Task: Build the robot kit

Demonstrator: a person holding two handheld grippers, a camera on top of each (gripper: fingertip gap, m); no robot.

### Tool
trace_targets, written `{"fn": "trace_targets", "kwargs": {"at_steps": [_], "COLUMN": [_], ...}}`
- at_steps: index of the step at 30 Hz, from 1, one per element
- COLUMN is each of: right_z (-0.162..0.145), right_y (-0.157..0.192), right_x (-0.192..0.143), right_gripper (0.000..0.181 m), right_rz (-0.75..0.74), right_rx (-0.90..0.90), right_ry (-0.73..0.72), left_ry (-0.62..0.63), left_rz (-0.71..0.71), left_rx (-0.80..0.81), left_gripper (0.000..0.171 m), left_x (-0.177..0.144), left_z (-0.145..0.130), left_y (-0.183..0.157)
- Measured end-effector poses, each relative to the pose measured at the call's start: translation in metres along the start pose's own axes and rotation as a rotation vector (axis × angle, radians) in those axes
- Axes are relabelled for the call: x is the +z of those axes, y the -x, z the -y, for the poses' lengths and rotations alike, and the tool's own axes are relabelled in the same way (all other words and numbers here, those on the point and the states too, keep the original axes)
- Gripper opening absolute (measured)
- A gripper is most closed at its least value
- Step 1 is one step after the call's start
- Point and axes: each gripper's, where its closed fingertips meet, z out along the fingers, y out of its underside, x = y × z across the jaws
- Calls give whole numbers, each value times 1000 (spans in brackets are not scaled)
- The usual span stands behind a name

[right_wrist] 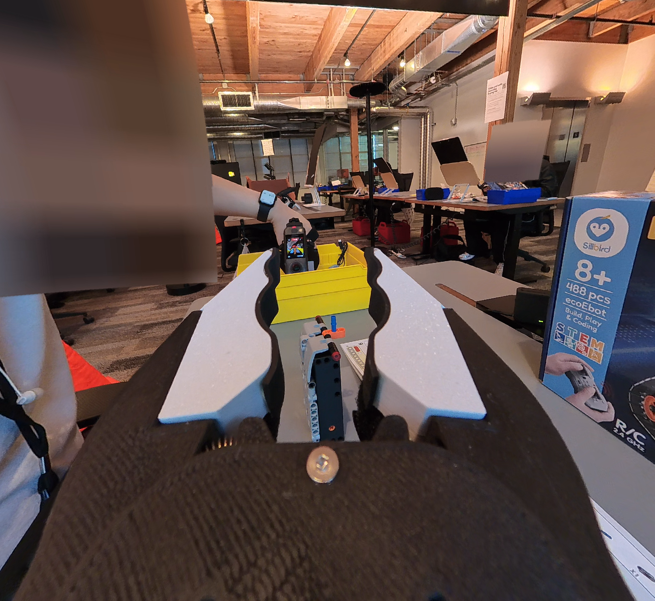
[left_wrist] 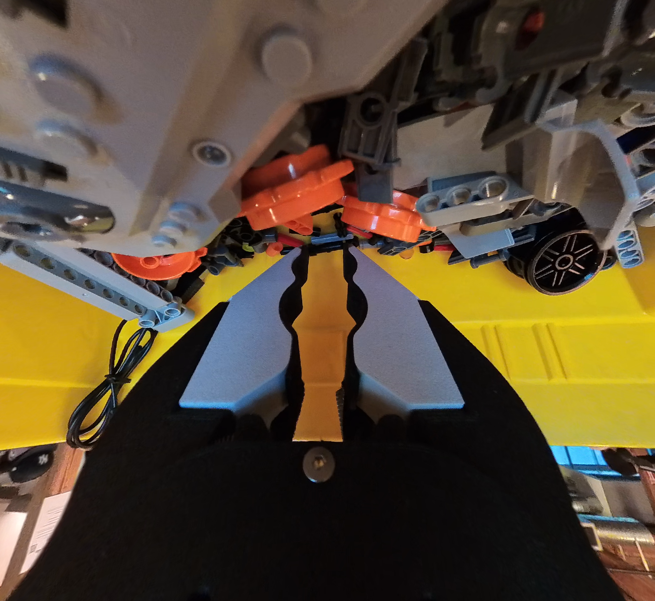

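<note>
Reaching into the yellow bin (left_wrist: 531, 353), left gripper (left_wrist: 323, 247) (jaws slightly apart) noses a small grey pin (left_wrist: 328, 239) w/o gripping; right gripper (right_wrist: 320, 254), jaws apart, hovers over a black-grey block assembly (right_wrist: 324, 382).

**Lighting and picture quality, both wrist views**

Your left wrist view is evenly and brightly lit. The yellow bin (left_wrist: 496, 353) around the left gripper (left_wrist: 322, 249) shows saturated colour without harsh shadow. Small glare spots sit on the orange discs (left_wrist: 294, 194) just beyond the fingertips. The large grey block (left_wrist: 159, 70) above is soft and out of focus, and the straight grey beam (left_wrist: 95, 286) bows near the left edge.

Your right wrist view is warm. Ceiling bulbs (right_wrist: 347, 61) far ahead of the right gripper (right_wrist: 320, 254) flare slightly. The box (right_wrist: 599, 307) at the right leans with wide-angle stretch. The near gripper body is sharp; mosaic patches overlay the left.
</note>
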Motion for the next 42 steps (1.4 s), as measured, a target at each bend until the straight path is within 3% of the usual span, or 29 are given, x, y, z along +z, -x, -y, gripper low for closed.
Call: {"fn": "trace_targets", "kwargs": {"at_steps": [22,30,42], "right_z": [1,0,5], "right_y": [1,2,2], "right_x": [0,0,-3], "right_gripper": [48,48,48], "right_rz": [1,5,3], "right_rx": [-3,-8,-10], "right_ry": [-1,6,-10], "left_ry": [-98,-259,-606], "left_rz": [99,225,401], "left_rx": [-40,-67,-109], "left_gripper": [14,14,14], "left_x": [-22,-79,-184], "left_z": [-1,22,76], "left_y": [-4,-7,-7]}}
